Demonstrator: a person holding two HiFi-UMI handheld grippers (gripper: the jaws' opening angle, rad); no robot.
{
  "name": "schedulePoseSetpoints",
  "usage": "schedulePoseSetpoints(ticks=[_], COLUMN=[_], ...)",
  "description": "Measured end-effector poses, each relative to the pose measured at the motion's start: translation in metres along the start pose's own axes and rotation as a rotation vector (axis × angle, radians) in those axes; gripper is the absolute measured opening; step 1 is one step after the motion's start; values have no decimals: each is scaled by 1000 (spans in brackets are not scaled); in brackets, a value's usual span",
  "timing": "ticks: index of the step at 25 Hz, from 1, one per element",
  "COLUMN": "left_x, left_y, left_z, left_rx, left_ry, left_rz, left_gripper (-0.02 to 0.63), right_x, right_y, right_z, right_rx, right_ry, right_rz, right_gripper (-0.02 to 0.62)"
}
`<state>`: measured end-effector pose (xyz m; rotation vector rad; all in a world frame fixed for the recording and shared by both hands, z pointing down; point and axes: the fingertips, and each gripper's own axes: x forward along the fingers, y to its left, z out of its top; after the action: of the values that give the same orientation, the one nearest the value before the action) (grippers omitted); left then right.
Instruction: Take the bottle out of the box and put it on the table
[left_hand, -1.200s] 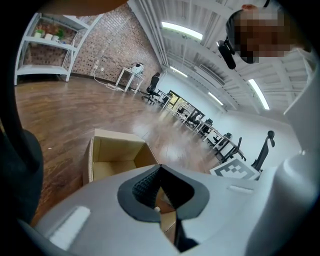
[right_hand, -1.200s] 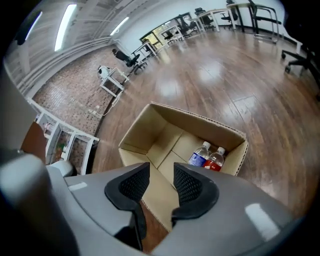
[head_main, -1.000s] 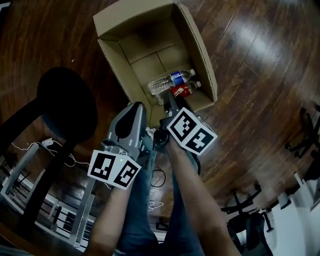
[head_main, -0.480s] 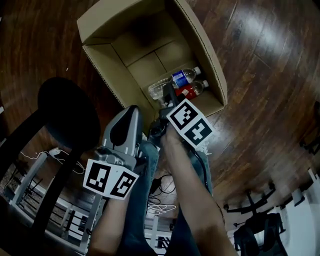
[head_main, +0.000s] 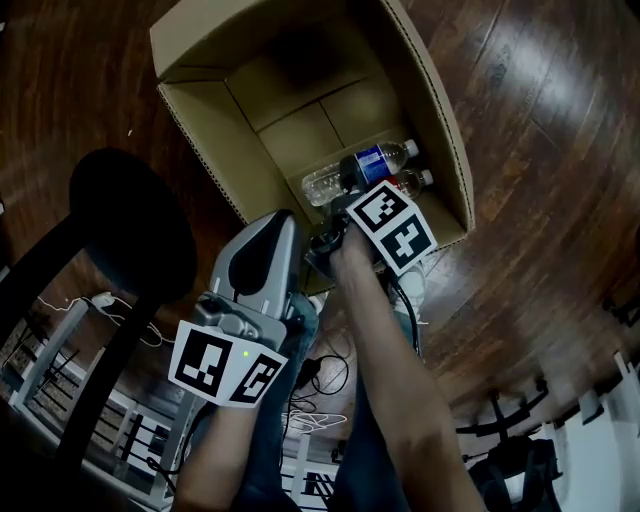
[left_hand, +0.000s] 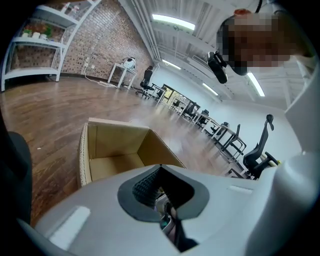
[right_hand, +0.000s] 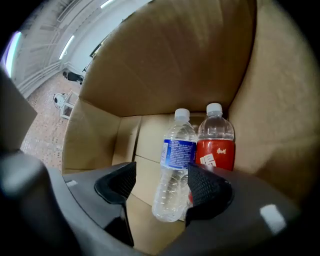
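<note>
Down inside the open cardboard box (head_main: 222, 150) on the wooden floor (head_main: 545, 150), two bottles lie side by side against the right wall: a clear water bottle with a blue label (head_main: 372, 160) and, touching it, a red-labelled bottle (head_main: 410, 183). From the head view the red one is mostly covered by the marker cube (head_main: 392, 228) of the right hand-held gripper (right_hand: 162, 186), which also hides that gripper's own jaws there, and the box's top edge is cut off by the frame. The right gripper view shows its jaws wide apart, having just been opening, with the lower half of the clear bottle between them and the left pad plainly clear of it; whether the right pad brushes the bottle is hard to tell. The left hand-held gripper (head_main: 275, 222) hangs just outside the box's near wall, jaws together with nothing between them. A black round seat (head_main: 130, 220) stands to the left of the box, and loose cables (head_main: 320, 375) lie on the floor under the person's forearms. Office chairs (left_hand: 257, 152) stand far off in the left gripper view.
</note>
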<state>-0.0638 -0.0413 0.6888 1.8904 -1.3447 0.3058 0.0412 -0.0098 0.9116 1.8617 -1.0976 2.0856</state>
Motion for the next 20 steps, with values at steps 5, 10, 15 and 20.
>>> schedulePoseSetpoints(ticks=[5, 10, 15, 20], left_x=[7, 15, 16, 17], left_y=[-6, -9, -3, 4], left_z=[-2, -1, 9, 13], left_rx=[-1, 1, 1, 4], left_ry=[2, 5, -17, -26], left_rz=[-31, -57, -53, -44], left_gripper=[-3, -2, -2, -2], right_x=[13, 20, 37, 59], right_y=[-10, -10, -4, 6], right_z=[6, 9, 10, 6], right_rx=[-31, -65, -101, -186], right_ry=[-7, -38, 12, 99], right_rz=[-20, -74, -75, -69], right_gripper=[324, 322, 319, 319])
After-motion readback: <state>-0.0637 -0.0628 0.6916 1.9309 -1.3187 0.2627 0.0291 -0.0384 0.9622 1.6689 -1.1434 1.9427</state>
